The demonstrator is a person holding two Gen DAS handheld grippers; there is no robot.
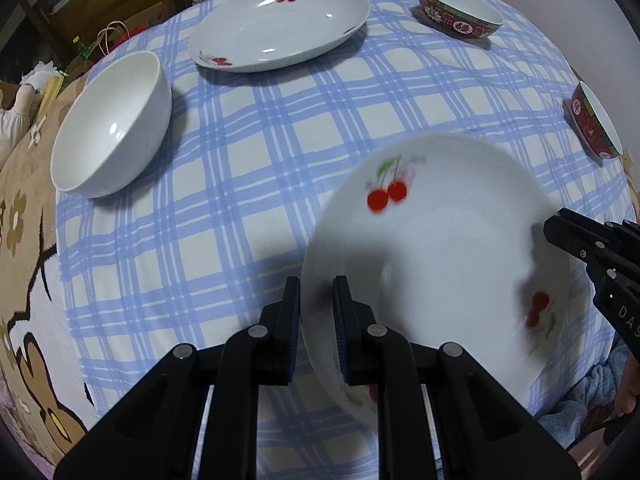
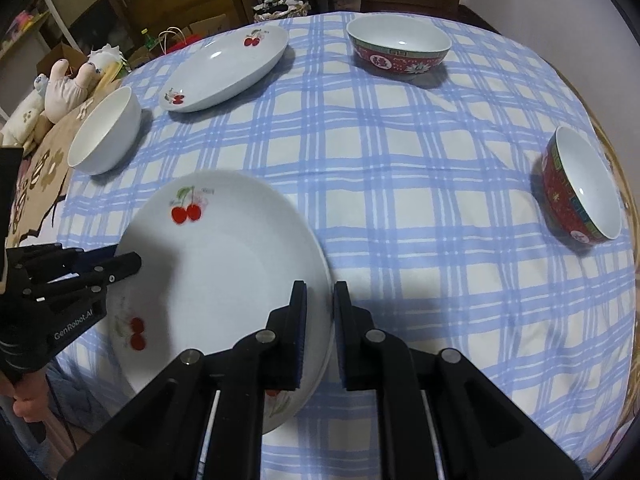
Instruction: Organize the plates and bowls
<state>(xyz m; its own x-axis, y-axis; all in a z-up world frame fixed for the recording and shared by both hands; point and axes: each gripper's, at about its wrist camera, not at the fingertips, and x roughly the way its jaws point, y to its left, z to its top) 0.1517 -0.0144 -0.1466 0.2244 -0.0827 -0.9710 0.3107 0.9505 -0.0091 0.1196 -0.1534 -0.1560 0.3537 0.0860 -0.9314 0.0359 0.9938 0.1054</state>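
A white plate with red cherries [image 1: 440, 260] [image 2: 224, 264] is held just over the blue checked cloth, casting a shadow on it. My left gripper [image 1: 317, 284] is shut on its left rim, which passes between the two pads. My right gripper [image 2: 320, 286] is shut on the opposite rim. Each gripper shows at the edge of the other's view: the right gripper [image 1: 560, 228] and the left gripper [image 2: 128, 264]. A second cherry plate [image 1: 280, 24] [image 2: 228, 68] lies at the far side. A white bowl [image 1: 112, 128] [image 2: 106, 136] stands at the left.
Two red patterned bowls stand on the cloth [image 1: 280, 152]: one at the far right [image 1: 460, 10] [image 2: 400, 50], one at the right edge [image 1: 596, 124] [image 2: 580, 188]. Soft toys [image 2: 68, 84] and a brown flowered cover [image 1: 24, 208] lie left of the cloth. Wooden furniture stands behind.
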